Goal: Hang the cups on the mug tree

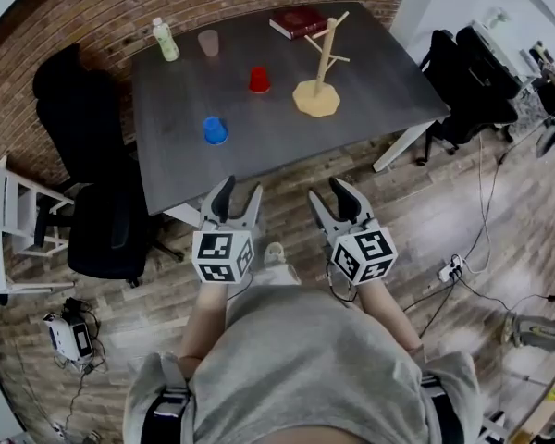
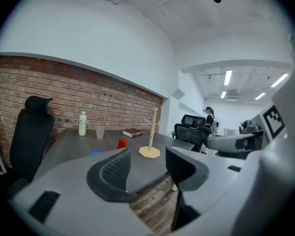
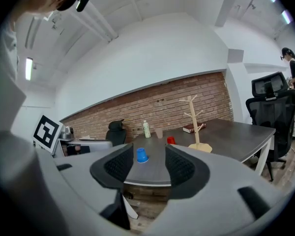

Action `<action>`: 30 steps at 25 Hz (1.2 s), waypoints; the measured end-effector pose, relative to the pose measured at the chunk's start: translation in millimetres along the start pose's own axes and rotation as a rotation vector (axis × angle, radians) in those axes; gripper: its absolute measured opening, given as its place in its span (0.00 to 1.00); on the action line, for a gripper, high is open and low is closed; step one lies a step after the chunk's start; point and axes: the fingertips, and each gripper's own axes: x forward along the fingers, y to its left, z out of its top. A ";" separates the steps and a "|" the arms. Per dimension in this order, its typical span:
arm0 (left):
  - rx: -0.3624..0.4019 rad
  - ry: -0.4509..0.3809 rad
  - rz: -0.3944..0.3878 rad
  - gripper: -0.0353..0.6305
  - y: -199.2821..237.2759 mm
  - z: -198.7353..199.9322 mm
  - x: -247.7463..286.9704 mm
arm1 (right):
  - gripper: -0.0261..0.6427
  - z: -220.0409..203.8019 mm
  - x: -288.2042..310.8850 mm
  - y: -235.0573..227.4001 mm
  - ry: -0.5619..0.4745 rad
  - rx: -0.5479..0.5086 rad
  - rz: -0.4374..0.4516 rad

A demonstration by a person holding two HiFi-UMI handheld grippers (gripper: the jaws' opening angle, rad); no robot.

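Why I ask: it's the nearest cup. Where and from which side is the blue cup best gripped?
Probably across the side wall of the blue cup, coming level from the near table edge: it seems mouth-down, tapering upward, with nothing before it.

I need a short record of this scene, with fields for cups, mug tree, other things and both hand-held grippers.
cups: blue cup and red cup upside down, clear cup upright, all on table
mug tree: wooden, no cup on it
other things: bottle, book
left hand-held gripper: open, empty, short of table
right hand-held gripper: open, empty, short of table
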 end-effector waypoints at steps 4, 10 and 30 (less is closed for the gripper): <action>-0.010 0.012 0.016 0.37 31.0 3.5 31.8 | 0.34 5.2 36.9 -13.7 0.013 0.016 -0.005; -0.025 0.047 0.064 0.40 80.0 -1.9 76.0 | 0.34 6.4 87.4 -29.5 0.038 0.030 0.000; -0.019 0.155 0.207 0.49 204.3 -59.9 172.1 | 0.33 -11.6 186.7 -57.7 0.123 0.065 0.021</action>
